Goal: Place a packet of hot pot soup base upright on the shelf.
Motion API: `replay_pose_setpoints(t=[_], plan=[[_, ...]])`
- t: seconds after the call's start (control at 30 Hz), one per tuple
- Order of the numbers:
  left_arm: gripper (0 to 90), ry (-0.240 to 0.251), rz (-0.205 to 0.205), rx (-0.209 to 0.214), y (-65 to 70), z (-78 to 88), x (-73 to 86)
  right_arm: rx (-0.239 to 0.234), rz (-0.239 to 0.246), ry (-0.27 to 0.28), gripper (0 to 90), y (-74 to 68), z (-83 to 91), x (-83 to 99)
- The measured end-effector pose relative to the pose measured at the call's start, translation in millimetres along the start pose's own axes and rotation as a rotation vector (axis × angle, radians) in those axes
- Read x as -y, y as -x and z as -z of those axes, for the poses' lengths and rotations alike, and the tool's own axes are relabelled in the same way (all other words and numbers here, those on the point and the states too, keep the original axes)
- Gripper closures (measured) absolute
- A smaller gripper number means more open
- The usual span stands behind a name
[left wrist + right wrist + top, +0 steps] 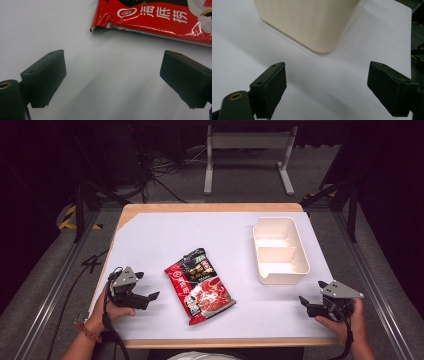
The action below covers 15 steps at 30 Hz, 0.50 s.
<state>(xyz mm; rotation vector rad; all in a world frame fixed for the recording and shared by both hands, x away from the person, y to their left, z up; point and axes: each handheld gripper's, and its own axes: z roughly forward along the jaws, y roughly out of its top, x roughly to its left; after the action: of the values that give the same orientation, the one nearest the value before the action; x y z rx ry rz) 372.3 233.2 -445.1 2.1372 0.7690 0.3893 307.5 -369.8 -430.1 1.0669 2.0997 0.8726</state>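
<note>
Resting low on the white tabletop (150, 235), both grippers flank a red sauce packet (200, 285).

Left gripper (149, 286) sits just left of the packet, its fingers (43, 77) spread wide with nothing between them, the packet's corner ahead of them. Right gripper (312, 295) lies near the tabletop's right edge, fingers (270, 87) likewise released, facing the cream two-compartment container (280, 250), which stands well apart from the packet.

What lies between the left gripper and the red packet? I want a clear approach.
Nothing: bare white table cover separates the left gripper from the red packet, in the left gripper view.
</note>
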Motion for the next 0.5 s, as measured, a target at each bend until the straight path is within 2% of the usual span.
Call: replay_pose_setpoints(t=[0.2,0.3,0.37,0.4,0.43,0.5], plan=[[9.4,-0.027,-0.020,0.035,-1.1,-2.2,-11.1,0.007,-0.007,-0.011,15.6,-0.5,0.8,0.2],[9.8,-0.021,-0.021,0.079,-5.9,-5.5,-29.5,0.003,-0.004,-0.003,15.6,-2.7,1.7,-1.5],[9.9,-0.018,-0.027,0.089,-6.8,-6.7,-34.1,-0.001,-0.001,-0.005,15.6,-3.2,1.5,-1.4],[9.2,-0.029,-0.040,0.101,-8.1,-8.8,-39.3,-0.003,0.003,-0.012,15.7,-3.7,0.5,-1.2],[9.2,-0.032,-0.055,0.095,-9.5,-12.0,-45.2,-0.003,0.003,-0.012,15.7,-3.7,0.5,-1.2],[10.3,-0.024,-0.043,0.112,-14.0,-19.1,-57.4,-0.008,0.007,-0.011,15.9,-3.6,-0.7,-1.5]])
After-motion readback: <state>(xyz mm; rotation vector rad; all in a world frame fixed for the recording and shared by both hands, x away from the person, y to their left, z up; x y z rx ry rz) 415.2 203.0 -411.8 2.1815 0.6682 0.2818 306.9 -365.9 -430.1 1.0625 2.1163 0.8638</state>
